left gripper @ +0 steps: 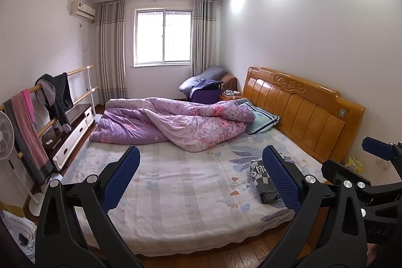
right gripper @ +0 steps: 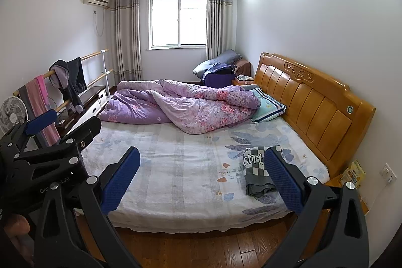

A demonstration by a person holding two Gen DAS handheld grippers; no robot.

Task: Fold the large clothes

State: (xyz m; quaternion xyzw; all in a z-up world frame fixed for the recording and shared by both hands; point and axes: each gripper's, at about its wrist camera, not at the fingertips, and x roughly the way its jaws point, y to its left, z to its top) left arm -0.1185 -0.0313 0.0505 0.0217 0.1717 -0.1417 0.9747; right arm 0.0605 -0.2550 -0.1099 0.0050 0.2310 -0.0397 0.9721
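Note:
A folded grey and white checkered garment (left gripper: 261,177) with letters on it lies on the bed (left gripper: 181,182) near the headboard side; it also shows in the right wrist view (right gripper: 257,171). My left gripper (left gripper: 201,177) is open and empty, held above the floor at the bed's near edge. My right gripper (right gripper: 202,177) is open and empty, also short of the bed. The garment sits just left of each gripper's right finger, partly hidden by it. The right gripper shows at the right edge of the left wrist view (left gripper: 377,147).
A crumpled purple floral quilt (left gripper: 173,122) covers the bed's far half, with a pillow (left gripper: 262,121) beside the wooden headboard (left gripper: 301,107). A rack with hanging clothes (left gripper: 50,97), a fan (left gripper: 5,137) and a low cabinet (left gripper: 72,132) stand left. Wooden floor (right gripper: 201,248) lies in front.

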